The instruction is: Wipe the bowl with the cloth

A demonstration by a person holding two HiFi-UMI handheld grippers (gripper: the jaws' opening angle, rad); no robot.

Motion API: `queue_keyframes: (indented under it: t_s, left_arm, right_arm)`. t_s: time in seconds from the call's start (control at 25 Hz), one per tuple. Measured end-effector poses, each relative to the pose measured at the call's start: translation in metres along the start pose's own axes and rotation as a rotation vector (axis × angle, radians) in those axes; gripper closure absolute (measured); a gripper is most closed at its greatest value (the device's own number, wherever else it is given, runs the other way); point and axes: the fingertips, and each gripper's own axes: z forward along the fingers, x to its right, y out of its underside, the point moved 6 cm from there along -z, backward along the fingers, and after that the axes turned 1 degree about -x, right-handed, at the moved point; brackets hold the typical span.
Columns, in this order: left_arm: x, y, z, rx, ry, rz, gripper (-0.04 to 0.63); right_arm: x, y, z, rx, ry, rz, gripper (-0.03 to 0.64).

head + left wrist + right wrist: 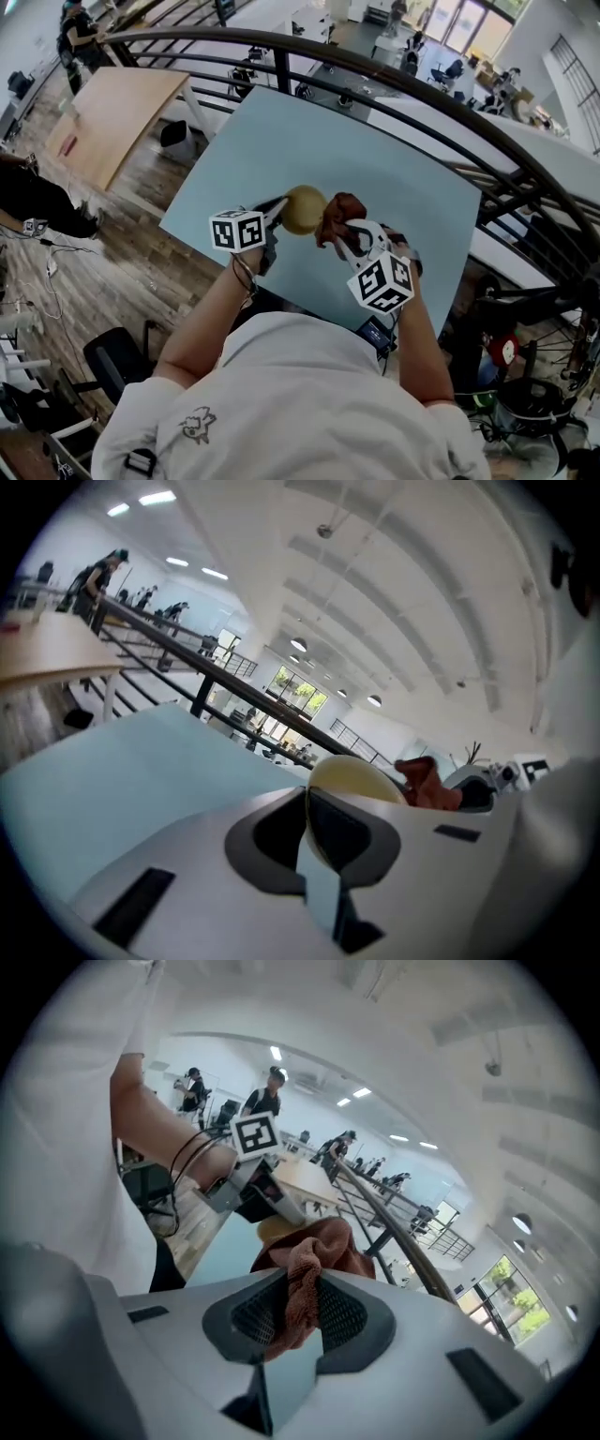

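White shirt [300, 394], pale-blue table [281, 141], black railing [281, 67], wood floor [141, 253]

We see a smooth, faintly glossy cream bowl [305, 209] and a rust-brown cloth [339, 214] of rough, nubbly terry. The pale blue table [281, 141] looks smooth and matt. The right gripper [305, 1283] has a matt white plastic shell and dark cross-hatched pads [342, 1314].

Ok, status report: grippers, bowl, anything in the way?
Left hand-held gripper shut on rim of yellow bowl. Right hand-held gripper shut on rust-brown cloth, beside bowl. No obstruction seen.
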Motion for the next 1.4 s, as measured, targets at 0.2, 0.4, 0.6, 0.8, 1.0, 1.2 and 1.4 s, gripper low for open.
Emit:
queue_keyframes:
  t_s: [0.2, 0.4, 0.6, 0.8, 1.0, 1.2, 1.4]
  left_arm:
    - [0.001, 0.011, 0.000, 0.020, 0.192, -0.229, 0.572]
    - [0.020, 0.016, 0.001, 0.044, 0.395, -0.408, 0.572]
    - [0.046, 0.025, 0.002, 0.050, 0.577, -0.568, 0.572]
    - [0.053, 0.031, 0.005, 0.008, 0.606, -0.538, 0.569]
    - [0.069, 0.026, -0.001, -0.018, 0.682, -0.469, 0.569]
    - [0.100, 0.012, -0.011, 0.018, 0.871, -0.328, 0.572]
    - [0.107, 0.002, -0.022, 0.108, 0.998, -0.436, 0.572]
  right_arm:
    - [0.018, -0.002, -0.022, 0.147, 0.070, 0.124, 0.526]
    - [0.018, -0.024, -0.037, 0.310, 0.041, 0.205, 0.526]
    - [0.012, -0.040, -0.045, 0.410, 0.018, 0.223, 0.526]
    - [0.015, -0.051, -0.048, 0.432, 0.052, 0.176, 0.526]
    - [0.036, -0.052, -0.057, 0.475, 0.059, 0.233, 0.526]
    - [0.051, -0.047, -0.056, 0.508, 0.017, 0.285, 0.526]
    - [0.048, -0.047, -0.045, 0.543, -0.049, 0.384, 0.526]
